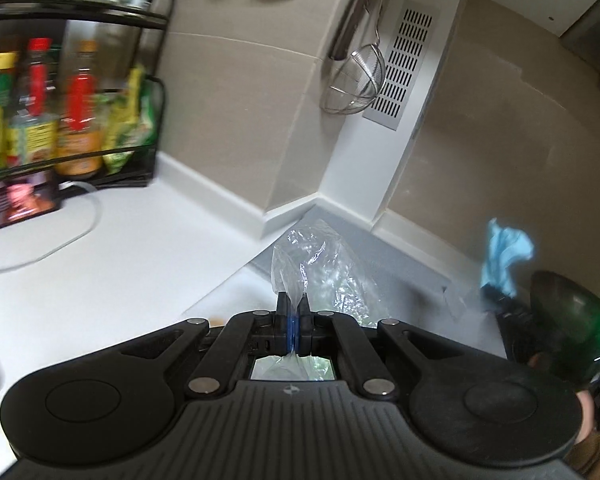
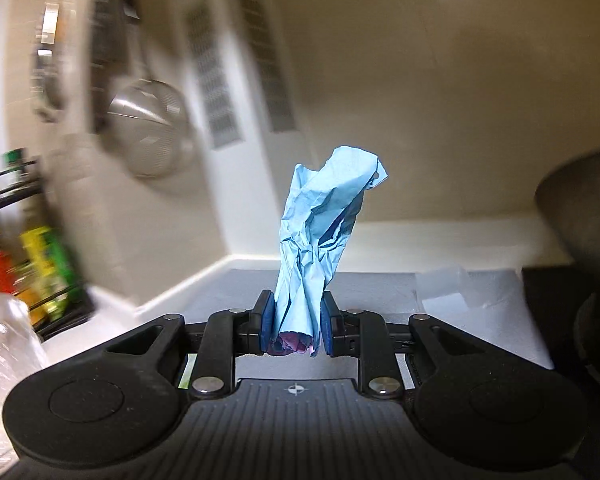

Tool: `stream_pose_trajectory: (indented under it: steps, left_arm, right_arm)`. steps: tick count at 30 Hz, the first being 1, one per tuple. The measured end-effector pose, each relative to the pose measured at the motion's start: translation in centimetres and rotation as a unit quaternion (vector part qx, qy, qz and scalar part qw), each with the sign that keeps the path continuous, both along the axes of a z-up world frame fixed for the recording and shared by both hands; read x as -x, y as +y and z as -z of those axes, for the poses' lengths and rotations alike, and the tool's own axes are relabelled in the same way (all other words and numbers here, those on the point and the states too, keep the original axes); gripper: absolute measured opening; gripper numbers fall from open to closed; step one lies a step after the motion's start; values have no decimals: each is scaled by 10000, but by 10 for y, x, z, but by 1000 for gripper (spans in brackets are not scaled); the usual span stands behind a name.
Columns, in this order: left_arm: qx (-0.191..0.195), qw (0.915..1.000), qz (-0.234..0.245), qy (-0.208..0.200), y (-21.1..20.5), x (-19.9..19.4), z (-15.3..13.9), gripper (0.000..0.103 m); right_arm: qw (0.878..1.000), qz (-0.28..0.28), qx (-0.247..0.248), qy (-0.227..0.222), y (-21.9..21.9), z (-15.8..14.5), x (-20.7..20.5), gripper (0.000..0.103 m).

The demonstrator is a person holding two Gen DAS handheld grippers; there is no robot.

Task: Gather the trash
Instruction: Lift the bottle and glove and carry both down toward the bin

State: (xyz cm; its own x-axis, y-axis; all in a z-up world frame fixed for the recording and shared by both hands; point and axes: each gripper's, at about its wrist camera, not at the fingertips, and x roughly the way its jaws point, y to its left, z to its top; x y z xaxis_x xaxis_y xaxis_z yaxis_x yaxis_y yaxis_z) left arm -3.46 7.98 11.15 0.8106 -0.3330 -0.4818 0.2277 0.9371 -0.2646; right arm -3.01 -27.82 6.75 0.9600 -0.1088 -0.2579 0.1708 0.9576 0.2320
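1. The left claw (image 1: 292, 312) is pressed together on the edge of a clear plastic bag (image 1: 320, 264), which billows out ahead of the fingers over the white tabletop (image 1: 148, 248), toward the tabletop's back corner where the walls meet.
2. The right claw (image 2: 296, 316) pinches the lower end of a crumpled blue paper (image 2: 324, 216) between its blue pads (image 2: 267, 316); the paper stands up from the fingers, clear of the tabletop, and a purple patch shows at its bottom end.
3. In the left wrist view the blue paper (image 1: 506, 254) appears at the right, near the tabletop's back edge, beside a dark pan (image 1: 560, 304).
4. A black wire rack (image 1: 76, 92) of sauce bottles (image 1: 80, 108) stands at the tabletop's back left, against the wall.
5. A metal strainer (image 1: 354, 80) hangs on the wall above the corner, next to a slotted vent panel (image 1: 408, 64).
6. A white cable (image 1: 72, 232) loops across the tabletop in front of the rack.
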Motion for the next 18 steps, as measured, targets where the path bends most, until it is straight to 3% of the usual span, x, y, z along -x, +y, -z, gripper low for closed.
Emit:
stream_pose_trajectory:
  steps: [9,18]
  left_arm:
    - [-315,9991,-292,-51,48,109,3,0]
    - [-244,9988,-258,-349,70,172,-15,0]
  right_arm:
    - [9963,-808,95,-262,30,-34,130,26]
    - [9910,-1191,278,-549,64,-62,204,26]
